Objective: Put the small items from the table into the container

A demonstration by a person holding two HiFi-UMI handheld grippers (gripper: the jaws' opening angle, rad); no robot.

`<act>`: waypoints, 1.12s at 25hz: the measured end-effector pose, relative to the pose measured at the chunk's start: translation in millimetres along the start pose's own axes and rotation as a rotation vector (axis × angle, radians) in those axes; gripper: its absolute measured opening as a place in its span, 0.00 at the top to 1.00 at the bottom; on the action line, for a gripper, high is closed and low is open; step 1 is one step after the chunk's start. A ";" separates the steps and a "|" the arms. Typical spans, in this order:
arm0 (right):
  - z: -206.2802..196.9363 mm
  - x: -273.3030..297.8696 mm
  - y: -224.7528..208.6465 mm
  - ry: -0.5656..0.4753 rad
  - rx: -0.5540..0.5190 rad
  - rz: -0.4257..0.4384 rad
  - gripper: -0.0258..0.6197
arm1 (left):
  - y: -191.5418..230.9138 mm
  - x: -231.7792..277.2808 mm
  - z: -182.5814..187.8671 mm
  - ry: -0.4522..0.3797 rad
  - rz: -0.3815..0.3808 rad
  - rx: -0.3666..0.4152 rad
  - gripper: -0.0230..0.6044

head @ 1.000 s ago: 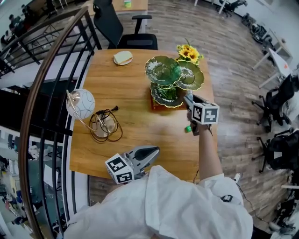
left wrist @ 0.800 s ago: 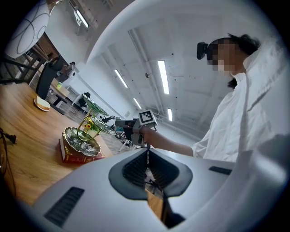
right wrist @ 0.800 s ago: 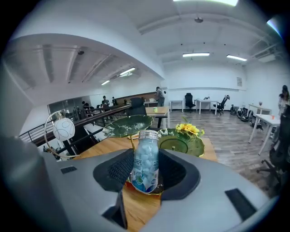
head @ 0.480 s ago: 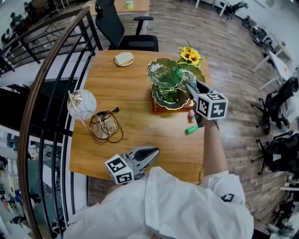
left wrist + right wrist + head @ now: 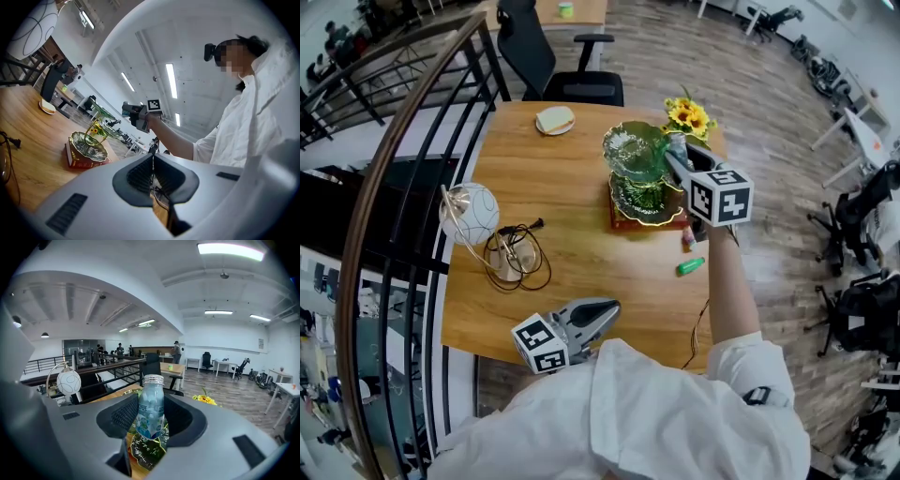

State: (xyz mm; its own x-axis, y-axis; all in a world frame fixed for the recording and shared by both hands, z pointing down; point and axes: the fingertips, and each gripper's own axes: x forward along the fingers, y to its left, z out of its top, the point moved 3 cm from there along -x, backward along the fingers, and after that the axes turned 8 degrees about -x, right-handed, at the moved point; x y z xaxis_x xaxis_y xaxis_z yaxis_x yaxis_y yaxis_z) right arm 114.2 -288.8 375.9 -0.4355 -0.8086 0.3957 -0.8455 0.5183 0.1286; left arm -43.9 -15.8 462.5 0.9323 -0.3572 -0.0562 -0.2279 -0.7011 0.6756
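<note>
Wooden table (image 5: 572, 187) fills the middle of the head view, with a dark railing (image 5: 403, 169) along the left of the frame and plank floor beyond its right edge. In the right gripper view, the right gripper (image 5: 151, 422) clamps a small clear bottle (image 5: 151, 406) with a silver cap upright between its jaws. A green, gold-rimmed leaf dish shows directly under the bottle.

From above, that gripper sits right of centre, its tips over the tiered leaf-dish stand (image 5: 636, 150), which rests on a red book (image 5: 649, 223). Glare covers the glossy tiers, so whether anything lies in them I cannot tell.

Just below the stand, near the table's right edge, lie a small pink item (image 5: 687, 240) and a green tube-shaped item (image 5: 691, 266), apart from each other. Bare wood stretches between the stand and the globe lamp (image 5: 469, 214) with its coiled cable (image 5: 520, 261) at the left. A plate of bread (image 5: 554, 119) and sunflowers (image 5: 692, 116) sit toward the top.

The left gripper (image 5: 152, 174) hangs over the near table edge at lower centre, jaws pressed together on nothing.
</note>
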 end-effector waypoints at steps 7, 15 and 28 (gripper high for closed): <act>10.7 33.2 6.3 0.028 -0.031 0.029 0.69 | 7.8 -6.8 4.4 -0.020 0.028 -0.021 0.95; -1.9 63.1 17.0 0.122 -0.104 0.061 0.69 | 20.4 -9.9 6.3 -0.038 0.039 -0.040 0.95; -9.1 81.2 33.0 0.281 -0.260 0.104 0.69 | 20.9 -10.9 9.5 -0.037 0.045 -0.057 0.95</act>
State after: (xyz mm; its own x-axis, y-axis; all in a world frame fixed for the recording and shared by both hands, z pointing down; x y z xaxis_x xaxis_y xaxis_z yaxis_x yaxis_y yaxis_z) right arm 53.7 -334.8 420.6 -0.3823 -0.6592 0.6475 -0.6793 0.6755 0.2866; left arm -61.5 -32.4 470.2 0.9104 -0.4105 -0.0513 -0.2516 -0.6479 0.7190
